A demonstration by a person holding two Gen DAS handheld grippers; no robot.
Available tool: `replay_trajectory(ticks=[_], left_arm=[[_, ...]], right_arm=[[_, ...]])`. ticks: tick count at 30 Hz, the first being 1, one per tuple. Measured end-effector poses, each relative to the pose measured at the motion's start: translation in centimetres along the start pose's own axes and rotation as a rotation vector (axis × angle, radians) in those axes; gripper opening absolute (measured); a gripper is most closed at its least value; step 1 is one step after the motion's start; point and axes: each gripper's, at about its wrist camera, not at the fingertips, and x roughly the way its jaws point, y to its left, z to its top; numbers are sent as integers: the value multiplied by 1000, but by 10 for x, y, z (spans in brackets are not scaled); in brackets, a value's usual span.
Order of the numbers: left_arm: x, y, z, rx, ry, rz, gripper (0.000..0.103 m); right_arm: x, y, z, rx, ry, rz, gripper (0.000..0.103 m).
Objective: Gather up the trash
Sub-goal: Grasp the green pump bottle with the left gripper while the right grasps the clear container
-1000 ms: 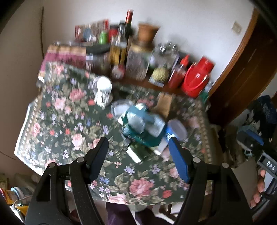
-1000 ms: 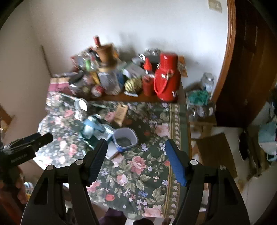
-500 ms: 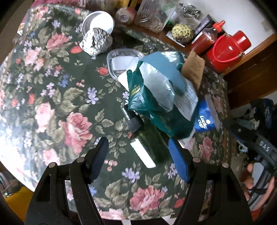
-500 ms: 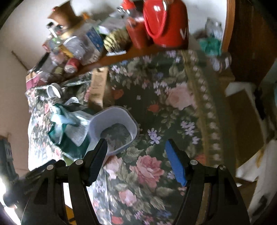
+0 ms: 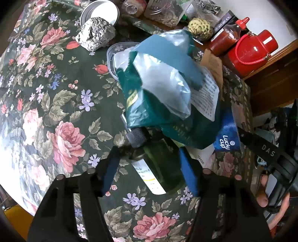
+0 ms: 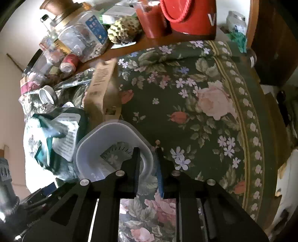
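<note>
A green glass bottle (image 5: 158,165) with a black cap lies on the flowered tablecloth (image 5: 55,111), its neck under a crumpled green and clear plastic bag (image 5: 167,89). My left gripper (image 5: 148,156) straddles the bottle's shoulder. Its jaws are closing; the right pad is at the glass and the left pad stands a little off it. A blue "Lucky cup" plastic cup (image 5: 226,139), pale inside (image 6: 104,141), sits beside the bag. My right gripper (image 6: 147,152) is closing on the cup's near wall, one finger inside and one outside.
A foil ball (image 5: 95,35) and a tin lid (image 5: 104,11) lie at the far left. Also there are a brown paper packet (image 6: 101,83) and a clear tray (image 5: 113,54). Jars, a sauce bottle (image 5: 227,35) and a red flask (image 5: 251,50) crowd the far edge. Bare cloth (image 6: 204,111) lies right of the cup.
Both grippers have dropped close to the table. The left jaws have narrowed around the green bottle. The right jaws have gone from wide to nearly closed over the cup's wall.
</note>
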Motion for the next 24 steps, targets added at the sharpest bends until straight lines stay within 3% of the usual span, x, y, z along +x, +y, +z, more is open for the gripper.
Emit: replay_trajectory(ticks=[2,7,12,19,24], left_arm=[[0,0,0,1,-3,5,50],[-4,8,-3,-14,2,-26,48],[-13,9,-11,-9,-25,2,43],[-58,0,-25,2,-141,51,42],[-110,-24,-39,46,-280,101,42]], right_arm=[[-3,0,-1,-17,-18,-12,14],[-18,-3,-3,-29,-54,-27,10],[-37,-13,-11,-37,-89,-44,7],[-72,-23,-26,-71,-137,-43,7],[-109,-35,-30,-104,-208,-12,7]])
